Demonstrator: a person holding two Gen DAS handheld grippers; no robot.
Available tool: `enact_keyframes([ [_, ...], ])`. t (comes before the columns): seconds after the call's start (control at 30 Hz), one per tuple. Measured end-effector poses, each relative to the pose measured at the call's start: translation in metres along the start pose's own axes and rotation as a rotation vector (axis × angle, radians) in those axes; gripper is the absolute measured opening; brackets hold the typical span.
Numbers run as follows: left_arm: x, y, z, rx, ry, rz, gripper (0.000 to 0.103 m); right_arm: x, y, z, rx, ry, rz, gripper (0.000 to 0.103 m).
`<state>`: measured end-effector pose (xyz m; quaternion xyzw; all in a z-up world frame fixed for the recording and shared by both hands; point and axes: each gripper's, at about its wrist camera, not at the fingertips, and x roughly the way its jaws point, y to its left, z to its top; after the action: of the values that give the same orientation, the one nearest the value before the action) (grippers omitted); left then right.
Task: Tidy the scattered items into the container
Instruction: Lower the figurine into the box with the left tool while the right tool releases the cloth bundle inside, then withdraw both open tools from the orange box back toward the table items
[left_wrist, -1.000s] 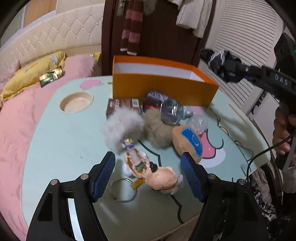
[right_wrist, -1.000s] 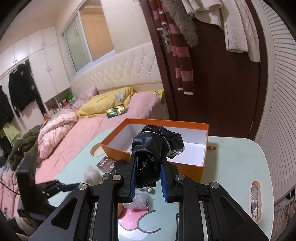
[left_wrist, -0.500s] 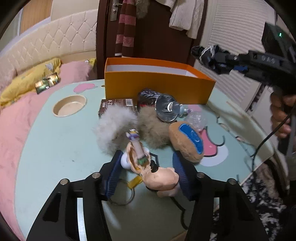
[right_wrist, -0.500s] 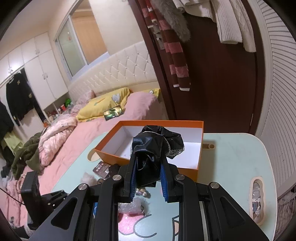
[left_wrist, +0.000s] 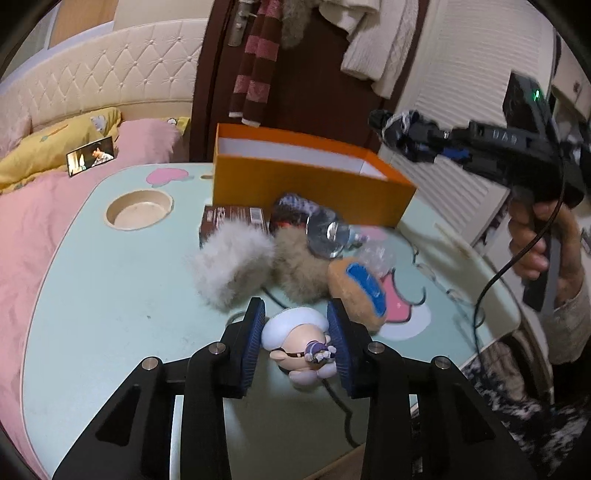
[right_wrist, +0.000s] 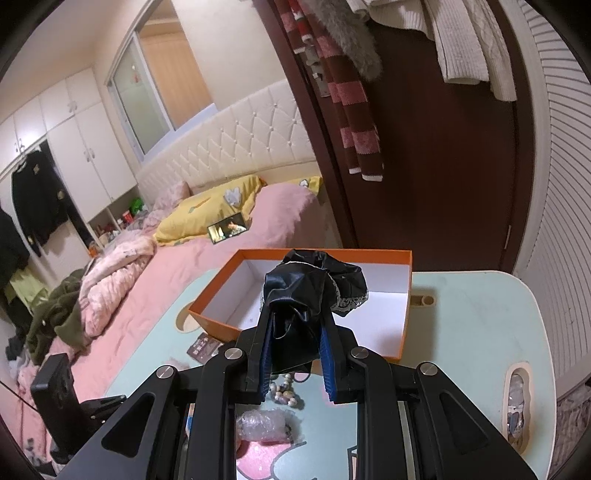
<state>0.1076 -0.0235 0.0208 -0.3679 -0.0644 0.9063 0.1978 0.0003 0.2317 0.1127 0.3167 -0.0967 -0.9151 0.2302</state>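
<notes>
An orange box with a white inside stands at the back of the mint table; it also shows in the right wrist view. My left gripper is shut on a small doll figure keychain, lifted off the table. My right gripper is shut on a black lace-trimmed cloth and holds it in the air in front of the box; it shows in the left wrist view to the right of the box.
On the table lie a white fur ball, a tan fur ball, a tan plush with blue patch, a brown packet, a shiny round thing, beads and bubble wrap. A pink bed lies left.
My left gripper closed on the doll figure keychain and lifted it off the table. My right gripper with the black cloth moved closer to the box.
</notes>
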Motion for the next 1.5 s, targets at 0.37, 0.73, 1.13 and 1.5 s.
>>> enact_keyframes([
  [0.37,-0.034,0.004,0.065,-0.01,-0.17,-0.032,0.036,0.008,0.009,0.015,-0.023,0.011,0.006,0.021],
  [0.73,0.036,-0.003,0.159,0.027,-0.131,0.016,0.036,0.035,-0.002,0.015,-0.013,0.051,-0.069,0.021],
  [1.13,0.136,0.005,0.18,-0.057,0.067,0.052,0.037,0.067,-0.024,0.017,-0.002,0.095,-0.122,0.022],
  [1.5,0.126,0.02,0.166,-0.189,0.091,-0.033,0.073,0.069,-0.031,0.014,0.045,0.061,-0.134,0.066],
])
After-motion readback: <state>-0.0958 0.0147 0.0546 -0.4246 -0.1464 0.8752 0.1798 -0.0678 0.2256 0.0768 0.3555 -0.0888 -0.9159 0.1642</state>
